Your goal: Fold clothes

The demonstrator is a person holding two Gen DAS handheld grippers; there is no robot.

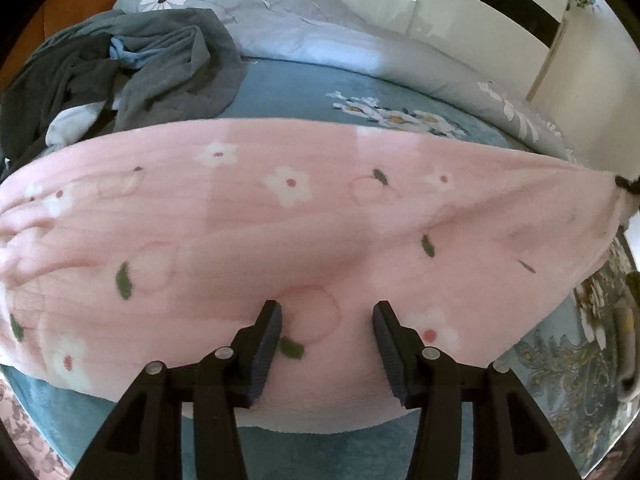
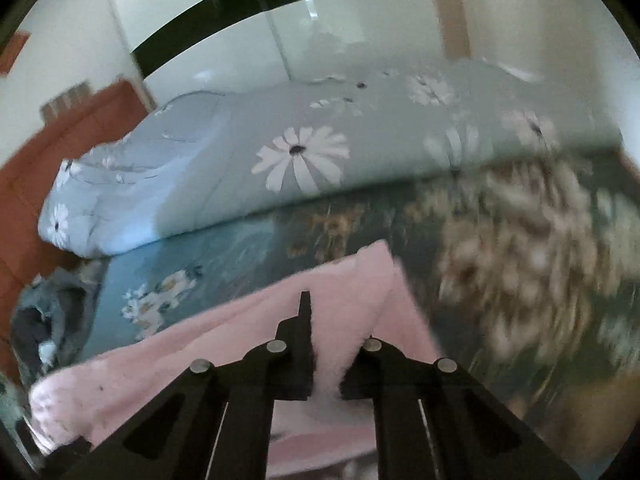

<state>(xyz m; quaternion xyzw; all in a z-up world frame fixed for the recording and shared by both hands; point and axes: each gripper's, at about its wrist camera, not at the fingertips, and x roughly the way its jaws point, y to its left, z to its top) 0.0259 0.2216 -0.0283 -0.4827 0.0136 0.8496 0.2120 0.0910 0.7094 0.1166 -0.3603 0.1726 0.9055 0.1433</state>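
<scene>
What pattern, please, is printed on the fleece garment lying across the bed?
Pink fleece garment: white flowers, green leaves, faint circles; clearest in the left wrist view.

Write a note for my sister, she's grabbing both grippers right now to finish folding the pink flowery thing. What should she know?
Right gripper: shut on the pink garment's edge, holding it up.
Left gripper: fingers apart, over the pink cloth, pinching nothing.
The garment stretches across the blue bedspread. A grey clothes pile waits at the far left, with the daisy quilt behind.
Done: one edge picked up.
Left: no finished fold visible yet; then probably the grey pile.
</scene>
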